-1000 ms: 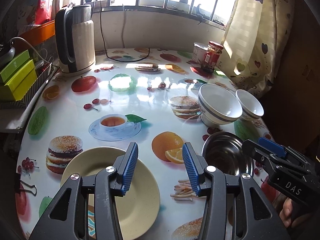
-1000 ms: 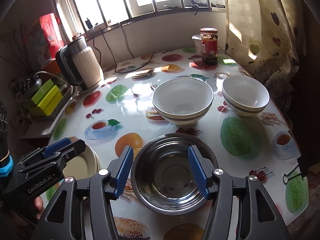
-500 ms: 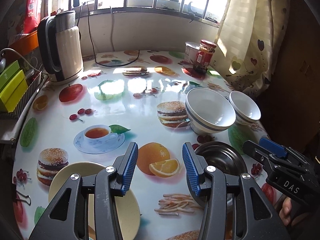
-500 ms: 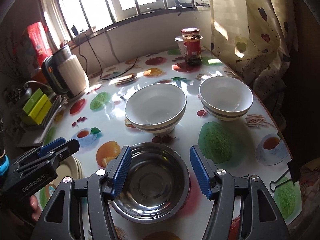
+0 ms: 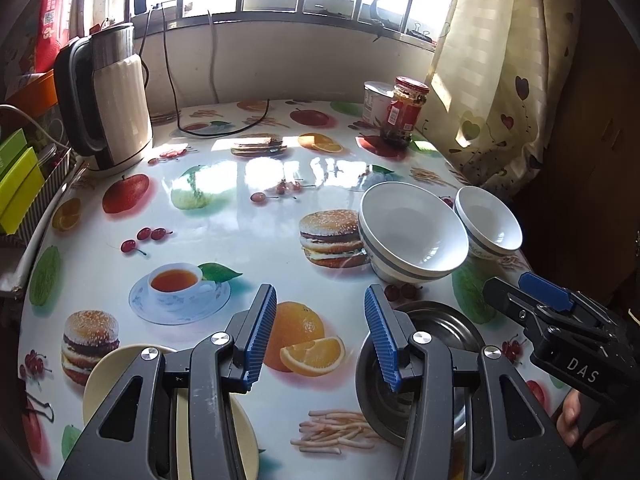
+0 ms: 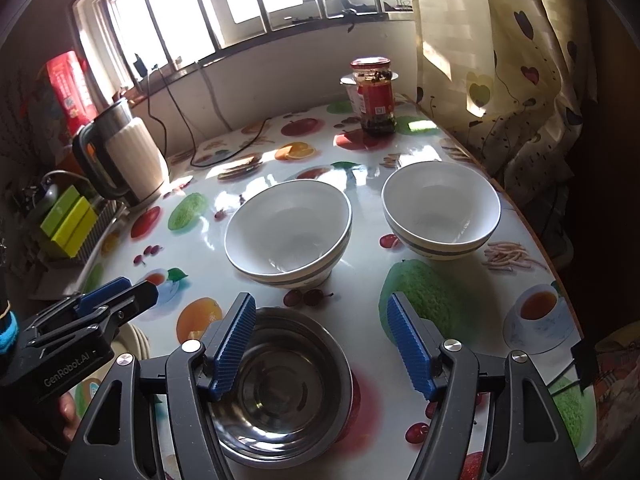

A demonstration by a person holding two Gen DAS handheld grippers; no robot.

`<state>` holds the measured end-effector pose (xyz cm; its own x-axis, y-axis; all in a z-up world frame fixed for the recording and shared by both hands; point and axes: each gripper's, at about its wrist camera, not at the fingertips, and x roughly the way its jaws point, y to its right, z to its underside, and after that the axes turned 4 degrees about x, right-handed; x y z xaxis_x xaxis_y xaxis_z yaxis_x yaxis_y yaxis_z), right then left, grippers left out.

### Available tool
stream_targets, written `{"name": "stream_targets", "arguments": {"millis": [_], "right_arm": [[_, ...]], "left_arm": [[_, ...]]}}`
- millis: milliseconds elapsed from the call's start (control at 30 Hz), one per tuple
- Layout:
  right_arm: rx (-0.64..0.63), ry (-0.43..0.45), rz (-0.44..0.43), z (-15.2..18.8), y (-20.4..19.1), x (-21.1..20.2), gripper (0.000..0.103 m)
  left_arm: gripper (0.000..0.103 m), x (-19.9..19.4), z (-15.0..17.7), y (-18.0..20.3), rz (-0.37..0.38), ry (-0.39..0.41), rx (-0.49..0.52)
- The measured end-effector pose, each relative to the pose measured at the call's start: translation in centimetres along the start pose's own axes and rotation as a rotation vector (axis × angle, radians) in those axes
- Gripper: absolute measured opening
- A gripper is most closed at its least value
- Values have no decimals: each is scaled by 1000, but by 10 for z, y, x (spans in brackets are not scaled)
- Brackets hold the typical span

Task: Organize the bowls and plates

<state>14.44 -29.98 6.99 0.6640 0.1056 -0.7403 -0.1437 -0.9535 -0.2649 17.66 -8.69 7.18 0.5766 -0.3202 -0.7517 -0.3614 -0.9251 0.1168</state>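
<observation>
Both grippers pulled back from the dishes, nothing picked up yet

The left gripper [image 5: 318, 338] and right gripper [image 6: 322, 346] hang apart and empty; since a second ago the steel bowl [image 6: 280, 384] slid lower in frame, the plate [image 5: 100, 376] to lower left, two white bowls [image 6: 288, 232] centre, so stacking looks unstarted

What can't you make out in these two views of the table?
- Plate: in the left wrist view the left gripper covers most of it; in the right wrist view only a sliver shows.
- Metal bowl: near rim hidden behind the right gripper fingers.
- Jar label: too small to read.
</observation>
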Motion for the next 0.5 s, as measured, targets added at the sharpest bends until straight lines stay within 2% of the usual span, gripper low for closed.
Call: {"name": "stream_targets", "arguments": {"millis": [200, 300, 400, 500], "right_arm": [[10, -2, 13, -9, 7, 8, 69], [13, -2, 2, -10, 8, 8, 69], [4, -22, -50, -6, 2, 10, 69], [-33, -64, -129, 1, -16, 15, 69]], "left_arm": [[47, 8, -8, -1, 21, -7, -21], [47, 4, -5, -9, 6, 0, -17], [47, -10, 4, -33, -23, 6, -47], [47, -27, 21, -65, -87, 0, -82]]}}
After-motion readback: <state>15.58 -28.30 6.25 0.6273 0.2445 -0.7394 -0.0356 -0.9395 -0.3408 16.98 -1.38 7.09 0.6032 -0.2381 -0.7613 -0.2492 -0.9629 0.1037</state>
